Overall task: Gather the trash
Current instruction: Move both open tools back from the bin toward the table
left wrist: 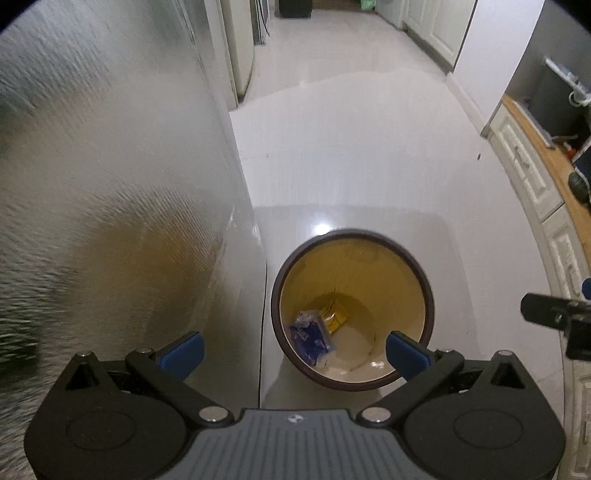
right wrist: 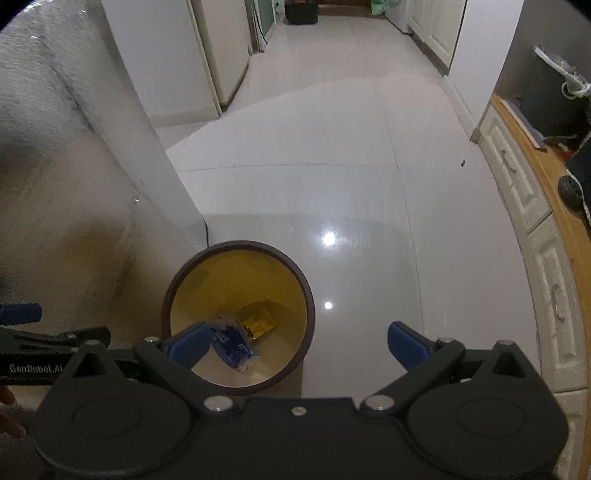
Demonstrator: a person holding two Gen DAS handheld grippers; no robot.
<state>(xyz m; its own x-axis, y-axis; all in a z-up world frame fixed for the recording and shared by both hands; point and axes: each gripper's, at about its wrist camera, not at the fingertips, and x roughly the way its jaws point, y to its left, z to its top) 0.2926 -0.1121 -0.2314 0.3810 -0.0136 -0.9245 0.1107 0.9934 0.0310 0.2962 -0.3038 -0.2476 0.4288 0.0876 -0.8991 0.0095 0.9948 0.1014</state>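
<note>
Both grippers, left gripper (left wrist: 295,349) and right gripper (right wrist: 297,345), spread, empty. Blue wrapper (left wrist: 312,338) in bin (left wrist: 428,295), frame centre: light, crinkly, slippery; pinch edge.

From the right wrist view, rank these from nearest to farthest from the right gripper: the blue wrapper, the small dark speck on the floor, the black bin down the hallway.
Measured from the right gripper:
1. Blue wrapper, inside the yellow bin, low left.
2. Small dark speck, on the floor, right, by the cabinets.
3. Black bin, hallway's far end, top centre.

yellow bin (left wrist: 391,280), brown rim; blue wrapper (left wrist: 310,334); white floor (left wrist: 369,166)
</note>
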